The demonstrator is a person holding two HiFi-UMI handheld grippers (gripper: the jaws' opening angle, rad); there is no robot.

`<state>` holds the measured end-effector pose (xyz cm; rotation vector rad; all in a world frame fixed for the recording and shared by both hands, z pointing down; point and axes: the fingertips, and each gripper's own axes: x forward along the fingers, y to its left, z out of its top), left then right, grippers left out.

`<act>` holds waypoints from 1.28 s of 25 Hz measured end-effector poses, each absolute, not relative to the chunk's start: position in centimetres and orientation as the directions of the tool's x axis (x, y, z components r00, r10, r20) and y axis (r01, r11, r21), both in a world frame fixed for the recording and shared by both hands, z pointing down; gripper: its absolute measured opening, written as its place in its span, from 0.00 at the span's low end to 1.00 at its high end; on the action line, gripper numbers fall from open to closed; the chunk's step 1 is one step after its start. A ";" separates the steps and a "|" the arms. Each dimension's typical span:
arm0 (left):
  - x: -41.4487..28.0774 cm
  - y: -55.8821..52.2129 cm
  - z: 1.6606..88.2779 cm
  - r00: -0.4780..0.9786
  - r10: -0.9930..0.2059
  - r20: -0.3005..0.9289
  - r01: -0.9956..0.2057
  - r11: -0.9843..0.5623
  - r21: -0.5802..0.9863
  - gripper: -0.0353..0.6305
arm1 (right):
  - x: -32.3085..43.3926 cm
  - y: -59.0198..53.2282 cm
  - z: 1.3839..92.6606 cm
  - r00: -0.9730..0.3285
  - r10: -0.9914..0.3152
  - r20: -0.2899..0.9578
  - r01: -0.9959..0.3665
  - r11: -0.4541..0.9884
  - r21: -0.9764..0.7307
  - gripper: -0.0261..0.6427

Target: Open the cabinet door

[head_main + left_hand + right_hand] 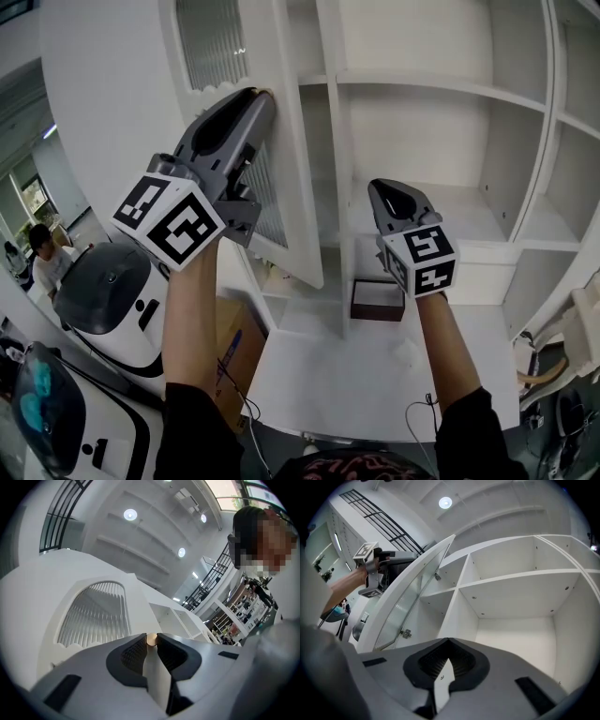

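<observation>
Cabinet door [295, 169] stands swung wide, clear of the shelves [431, 80].
My left gripper [261, 96] pinches its small knob [151, 640] (the only real hold); the door is probably light, stiff, glazed, so fragile. Right gripper [380, 187] closed on nothing.
</observation>
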<state>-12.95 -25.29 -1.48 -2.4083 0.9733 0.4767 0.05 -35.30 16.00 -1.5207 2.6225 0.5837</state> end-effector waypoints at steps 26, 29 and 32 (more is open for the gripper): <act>-28.7 -15.9 -2.0 0.808 -0.332 -0.487 -0.467 -0.864 -0.185 0.18 | -6.4 -35.9 16.7 -0.607 -0.765 -0.214 -0.782 0.527 0.334 0.06; -31.5 -15.3 -2.2 0.808 -0.290 -0.513 -0.419 -0.895 -0.154 0.18 | -7.6 -35.6 16.8 -0.616 -0.760 -0.208 -0.774 0.533 0.343 0.06; -34.4 -14.9 -2.3 0.803 -0.270 -0.531 -0.397 -0.907 -0.139 0.18 | -8.5 -35.3 16.8 -0.621 -0.756 -0.207 -0.769 0.536 0.348 0.06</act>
